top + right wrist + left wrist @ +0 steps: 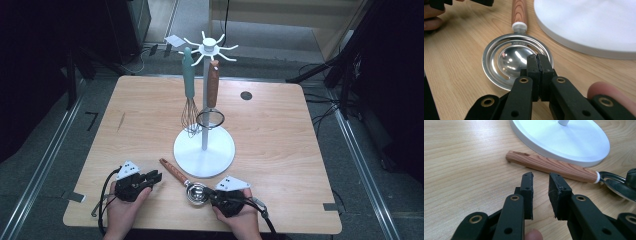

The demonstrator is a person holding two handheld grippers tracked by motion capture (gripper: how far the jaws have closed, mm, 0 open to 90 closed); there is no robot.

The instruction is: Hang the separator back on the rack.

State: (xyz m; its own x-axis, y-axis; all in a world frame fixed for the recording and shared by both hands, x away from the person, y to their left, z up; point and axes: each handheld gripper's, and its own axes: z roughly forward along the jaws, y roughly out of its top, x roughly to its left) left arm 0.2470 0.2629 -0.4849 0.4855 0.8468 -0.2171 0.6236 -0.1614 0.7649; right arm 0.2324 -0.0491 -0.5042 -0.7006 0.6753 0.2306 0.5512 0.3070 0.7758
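A metal egg separator (196,192) with a wooden handle (172,171) lies flat on the table in front of the white utensil stand (204,152). My left gripper (155,177) rests left of the handle, open, with nothing between its jaws; in the left gripper view the left gripper (541,176) points at the handle (554,166), just short of it. My right gripper (210,196) is shut at the bowl end; in the right gripper view the right gripper (539,58) has its joined tips over the slotted bowl (511,57), with nothing visible between them.
On the stand's hooks hang a teal-handled whisk (189,107) and a wooden-handled wire ring tool (213,82). The stand's round base (594,25) lies close behind the separator. A dark round grommet (246,95) is set in the table at the back right.
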